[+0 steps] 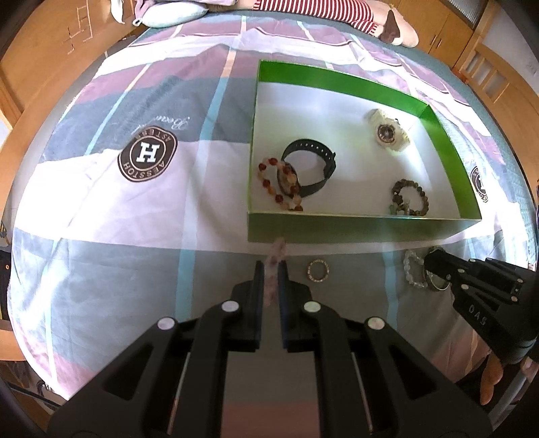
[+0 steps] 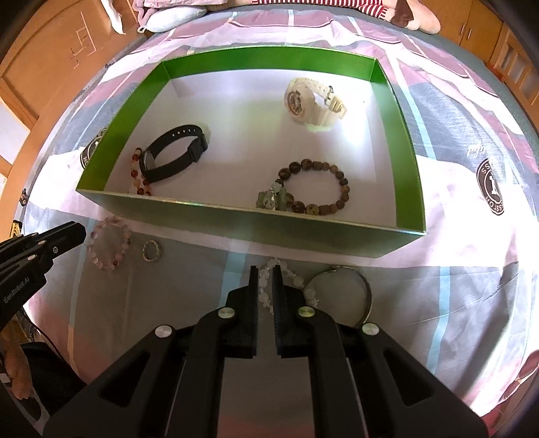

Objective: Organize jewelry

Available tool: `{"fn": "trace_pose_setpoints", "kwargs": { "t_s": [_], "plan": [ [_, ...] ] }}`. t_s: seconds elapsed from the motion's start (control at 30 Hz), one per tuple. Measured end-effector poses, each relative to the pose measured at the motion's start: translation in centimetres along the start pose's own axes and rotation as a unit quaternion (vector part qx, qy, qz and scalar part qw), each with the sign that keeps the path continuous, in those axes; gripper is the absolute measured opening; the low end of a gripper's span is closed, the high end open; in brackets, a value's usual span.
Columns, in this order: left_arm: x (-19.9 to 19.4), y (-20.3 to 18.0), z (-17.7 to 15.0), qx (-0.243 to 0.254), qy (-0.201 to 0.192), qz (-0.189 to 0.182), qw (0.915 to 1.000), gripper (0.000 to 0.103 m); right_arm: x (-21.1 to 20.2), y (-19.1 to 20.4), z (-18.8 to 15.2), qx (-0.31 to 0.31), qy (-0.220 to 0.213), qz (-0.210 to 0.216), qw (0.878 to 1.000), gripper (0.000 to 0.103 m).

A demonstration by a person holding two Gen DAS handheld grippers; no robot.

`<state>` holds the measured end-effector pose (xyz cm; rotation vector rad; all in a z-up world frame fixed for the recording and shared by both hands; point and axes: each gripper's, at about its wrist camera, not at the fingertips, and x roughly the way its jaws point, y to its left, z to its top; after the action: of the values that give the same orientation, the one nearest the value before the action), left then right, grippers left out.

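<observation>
My left gripper (image 1: pixel 271 269) is shut on a pink bead bracelet (image 1: pixel 275 259), which rests on the bedspread just in front of the green box (image 1: pixel 363 229). From the right wrist view the pink bracelet (image 2: pixel 109 247) still looks like a flat ring, with the left gripper (image 2: pixel 72 236) at its left edge. My right gripper (image 2: pixel 266 273) pinches one side of a clear bead bracelet (image 2: pixel 296 281); a metal bangle (image 2: pixel 353 289) lies beside it. A small ring (image 1: pixel 317 269) sits between the two grippers. The right gripper (image 1: pixel 434 262) shows at the right edge of the left wrist view.
The box (image 2: pixel 235 219) holds a black watch (image 2: pixel 175 151), a red-orange bead bracelet (image 2: pixel 138 178), a cream watch (image 2: pixel 313 101) and a brown bead bracelet (image 2: pixel 313 188). A pillow (image 1: pixel 171 15) and a striped plush toy (image 1: pixel 397 30) lie at the bed's far end. Wooden cabinets surround the bed.
</observation>
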<state>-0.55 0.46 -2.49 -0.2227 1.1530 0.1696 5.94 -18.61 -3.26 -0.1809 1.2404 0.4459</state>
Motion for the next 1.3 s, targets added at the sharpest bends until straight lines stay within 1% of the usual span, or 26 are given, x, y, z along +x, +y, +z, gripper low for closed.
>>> {"fn": "trace_pose_setpoints", "kwargs": {
  "t_s": [0.13,0.23,0.27,0.3,0.37,0.4,0.43,0.47,0.5,0.53,0.57,0.6,0.7,0.77,0.83,0.87,0.97,1.03,1.1,1.13,1.17,1.2,1.23,1.3],
  "plan": [
    [-0.5,-0.3,0.0,0.004,-0.010,-0.004,0.9999,0.008,-0.6,-0.1,0.3,-0.002,-0.007,0.004,1.000,0.007],
    [0.0,-0.4,-0.1,0.010,0.001,0.005,0.9999,0.008,0.2,0.3,0.1,-0.016,0.006,-0.007,1.000,0.008],
    [0.6,-0.2,-0.1,0.008,0.014,0.009,0.9998,0.008,0.6,0.3,0.0,-0.018,0.013,-0.010,1.000,0.012],
    [1.1,0.1,-0.2,0.001,0.025,0.008,0.9996,0.008,1.2,0.4,-0.1,-0.018,0.023,-0.010,1.000,0.021],
    [2.3,1.2,-0.2,-0.027,0.055,-0.001,0.9981,0.008,1.8,0.4,-0.2,-0.012,0.034,0.001,0.999,0.026],
    [2.8,1.7,-0.2,-0.041,0.065,-0.005,0.9970,0.008,2.0,0.5,-0.2,-0.012,0.039,0.006,0.999,0.026],
    [3.1,2.2,-0.3,-0.051,0.070,-0.005,0.9962,0.008,2.2,0.6,-0.2,-0.015,0.042,0.008,0.999,0.027],
    [3.3,2.7,-0.3,-0.059,0.072,0.000,0.9957,0.008,2.3,0.7,-0.3,-0.016,0.042,0.002,0.999,0.030],
    [3.4,2.9,-0.3,-0.063,0.071,0.006,0.9955,0.012,2.4,0.7,-0.3,-0.017,0.039,-0.007,0.999,0.034],
    [3.4,3.2,-0.3,-0.067,0.071,0.011,0.9952,0.016,2.5,0.7,-0.3,-0.017,0.038,-0.013,0.999,0.035],
    [3.5,3.4,-0.3,-0.072,0.071,0.015,0.9948,0.026,2.7,0.6,-0.2,-0.016,0.039,-0.016,0.999,0.036],
    [3.6,3.5,-0.3,-0.075,0.071,0.016,0.9946,0.031,3.1,0.5,-0.3,-0.015,0.044,-0.017,0.999,0.036],
    [4.5,3.7,-0.2,-0.074,0.072,0.023,0.9944,0.031,4.0,0.2,-0.4,-0.015,0.054,-0.019,0.998,0.036],
    [5.5,3.8,-0.2,-0.077,0.084,0.029,0.9931,0.031,4.1,0.3,-0.4,-0.019,0.053,-0.023,0.998,0.036],
    [6.3,3.5,-0.1,-0.075,0.094,0.028,0.9924,0.031,4.1,0.5,-0.4,-0.024,0.050,-0.027,0.998,0.036],
    [6.7,3.2,0.0,-0.071,0.096,0.035,0.9922,0.031,4.2,0.5,-0.4,-0.025,0.050,-0.028,0.998,0.036],
    [7.0,2.6,0.0,-0.064,0.094,0.048,0.9923,0.031,4.5,0.9,-0.4,-0.030,0.048,-0.035,0.998,0.036],
    [7.0,2.5,0.1,-0.063,0.095,0.049,0.9923,0.031,4.5,1.1,-0.5,-0.037,0.046,-0.039,0.998,0.035],
    [7.1,2.6,0.2,-0.065,0.094,0.053,0.9921,0.018,4.5,1.4,-0.6,-0.044,0.045,-0.036,0.997,0.027],
    [7.1,2.7,0.2,-0.066,0.094,0.052,0.9921,0.017,4.5,1.6,-0.6,-0.046,0.045,-0.034,0.997,0.024],
    [7.1,2.4,0.2,-0.067,0.093,0.050,0.9921,0.013,4.4,2.1,-0.9,-0.047,0.045,-0.033,0.997,0.018],
    [7.0,2.3,0.2,-0.068,0.093,0.049,0.9922,0.012,4.4,2.2,-0.9,-0.048,0.045,-0.030,0.997,0.011],
    [7.0,2.4,0.3,-0.068,0.093,0.047,0.9922,0.012,4.3,2.3,-1.0,-0.049,0.046,-0.027,0.997,0.008],
    [6.7,2.5,0.2,-0.068,0.092,0.042,0.9925,0.010,4.2,2.3,-1.0,-0.047,0.045,-0.021,0.998,0.007]
  ]
}}
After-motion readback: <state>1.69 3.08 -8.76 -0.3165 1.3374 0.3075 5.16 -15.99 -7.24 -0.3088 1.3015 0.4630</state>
